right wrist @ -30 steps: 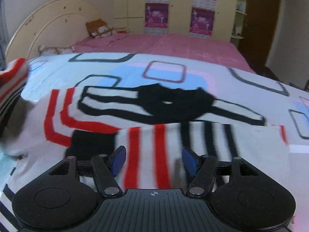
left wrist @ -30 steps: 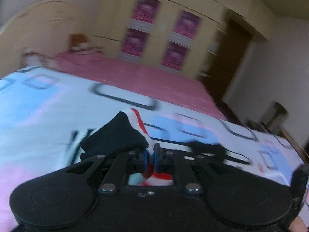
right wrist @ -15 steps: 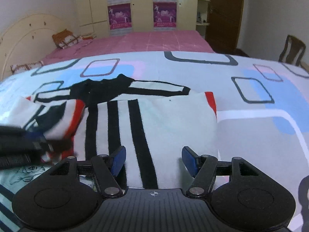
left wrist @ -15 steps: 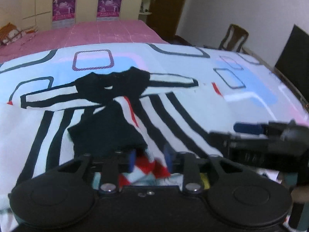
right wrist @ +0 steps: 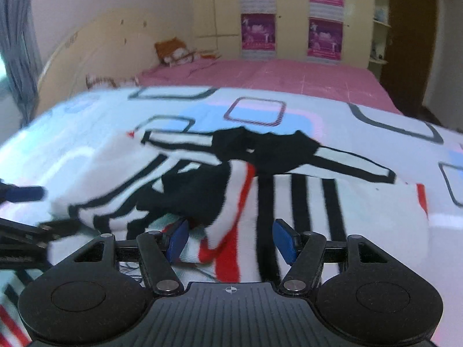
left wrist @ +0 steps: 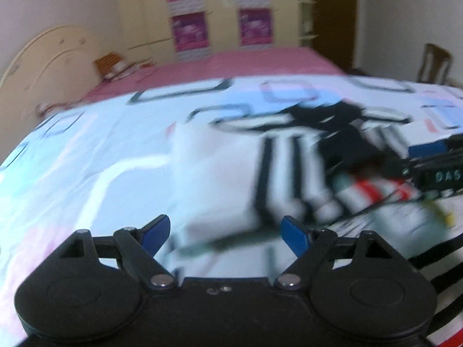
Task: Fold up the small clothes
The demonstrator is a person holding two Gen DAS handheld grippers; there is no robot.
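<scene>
A small white shirt with black and red stripes (right wrist: pixel 303 202) lies on the bed, its black collar (right wrist: pixel 266 147) at the far side. A sleeve with a black cuff (right wrist: pixel 199 193) is folded over its middle. My right gripper (right wrist: pixel 230 241) is open, its blue fingertips astride the folded sleeve's lower edge. My left gripper (left wrist: pixel 224 231) is open and empty over the shirt's left part (left wrist: pixel 220 173). The view is blurred. The right gripper's side (left wrist: pixel 434 167) shows at the right of the left wrist view.
The shirt lies on a white sheet with blue, pink and grey squares (right wrist: pixel 254 112). Behind it is a pink bedspread (right wrist: pixel 289 75), a cream headboard (right wrist: pixel 95 46) and wardrobes with purple posters (right wrist: pixel 257 31). A chair (left wrist: pixel 434 63) stands at the right.
My left gripper opened, let go of the sleeve on the shirt's middle and swung left. My right gripper moved left over the folded sleeve, still open.
</scene>
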